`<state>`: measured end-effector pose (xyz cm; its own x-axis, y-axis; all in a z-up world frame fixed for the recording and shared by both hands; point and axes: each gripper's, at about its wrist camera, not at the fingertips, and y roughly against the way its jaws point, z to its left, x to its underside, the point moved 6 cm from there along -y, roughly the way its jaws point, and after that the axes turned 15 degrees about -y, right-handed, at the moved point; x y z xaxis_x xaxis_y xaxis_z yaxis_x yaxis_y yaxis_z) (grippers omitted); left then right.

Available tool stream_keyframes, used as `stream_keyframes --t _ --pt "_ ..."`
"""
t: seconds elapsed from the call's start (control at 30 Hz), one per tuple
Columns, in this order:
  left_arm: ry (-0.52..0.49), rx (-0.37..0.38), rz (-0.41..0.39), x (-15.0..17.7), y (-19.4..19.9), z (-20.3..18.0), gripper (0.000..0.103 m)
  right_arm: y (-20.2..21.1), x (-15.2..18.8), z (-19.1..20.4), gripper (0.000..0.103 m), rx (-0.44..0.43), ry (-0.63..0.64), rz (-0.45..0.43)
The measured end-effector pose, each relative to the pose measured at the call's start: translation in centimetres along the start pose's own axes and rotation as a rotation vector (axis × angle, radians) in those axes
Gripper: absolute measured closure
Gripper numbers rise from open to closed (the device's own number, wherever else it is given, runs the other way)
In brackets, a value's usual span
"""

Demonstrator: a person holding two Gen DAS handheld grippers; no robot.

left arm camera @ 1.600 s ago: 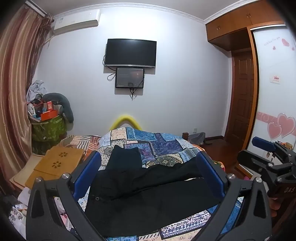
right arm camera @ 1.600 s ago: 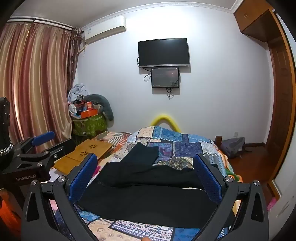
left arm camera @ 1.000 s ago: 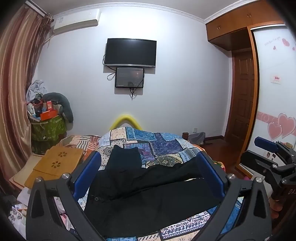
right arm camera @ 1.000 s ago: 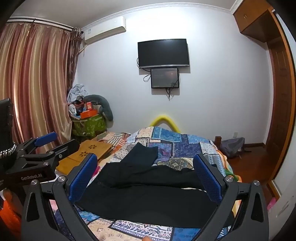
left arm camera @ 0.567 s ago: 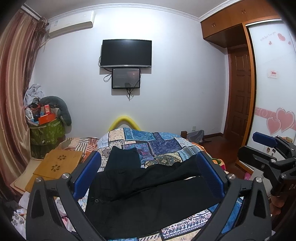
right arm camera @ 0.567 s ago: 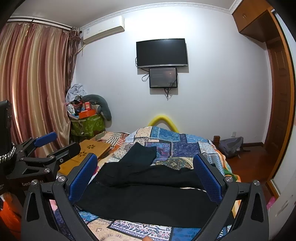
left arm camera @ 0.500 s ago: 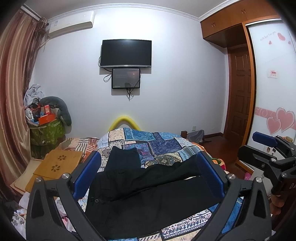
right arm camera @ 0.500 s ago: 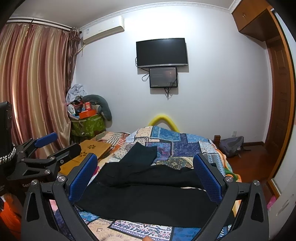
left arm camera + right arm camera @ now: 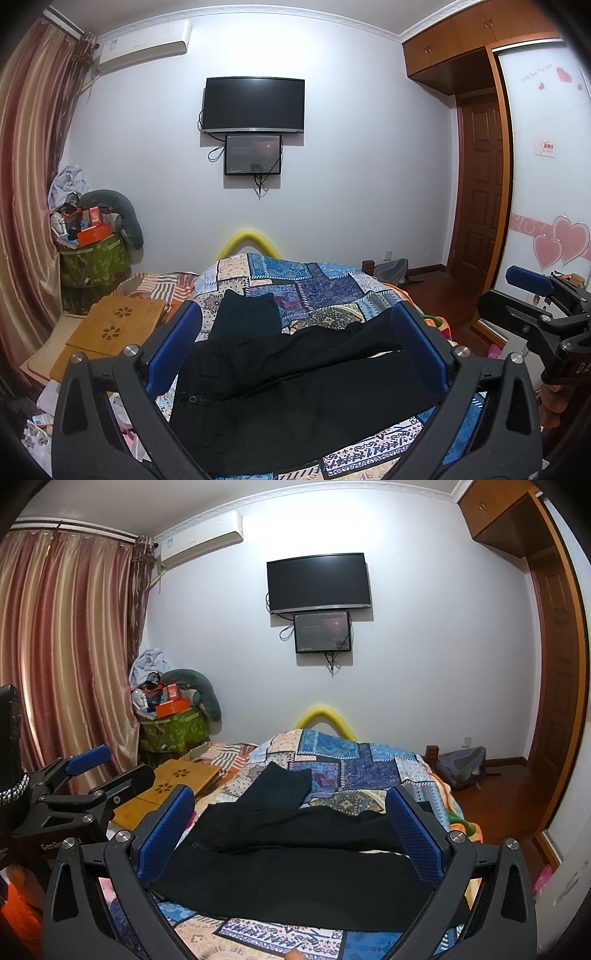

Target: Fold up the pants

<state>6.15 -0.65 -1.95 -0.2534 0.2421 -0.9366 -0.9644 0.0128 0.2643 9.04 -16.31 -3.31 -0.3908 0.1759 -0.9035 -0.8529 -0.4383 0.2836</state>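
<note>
Black pants point(image 9: 295, 391) lie spread on a patchwork bedspread point(image 9: 317, 284), waistband at the left, legs running right; one part lies folded toward the far side. They also show in the right wrist view point(image 9: 295, 860). My left gripper point(image 9: 295, 354) is open and empty, held above the near side of the pants. My right gripper point(image 9: 291, 830) is open and empty, also above the pants. Each gripper shows at the edge of the other's view: the right one point(image 9: 535, 306), the left one point(image 9: 96, 775).
A wooden lap desk point(image 9: 114, 325) lies left of the bed. A green box piled with clutter point(image 9: 92, 254) stands by the curtain. A television point(image 9: 255, 105) hangs on the far wall. A door point(image 9: 480, 188) and wardrobe are to the right.
Both views have shifted slightly; the grippers stay open above the pants. The pants have not moved.
</note>
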Motion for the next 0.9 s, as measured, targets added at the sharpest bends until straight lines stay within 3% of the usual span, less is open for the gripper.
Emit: stream_keyframes --t 0.9 --pt "0.002 0.004 -0.002 0.11 -0.62 0.31 0.0 -0.21 0.42 0.18 0.0 -0.005 -0.003 0.009"
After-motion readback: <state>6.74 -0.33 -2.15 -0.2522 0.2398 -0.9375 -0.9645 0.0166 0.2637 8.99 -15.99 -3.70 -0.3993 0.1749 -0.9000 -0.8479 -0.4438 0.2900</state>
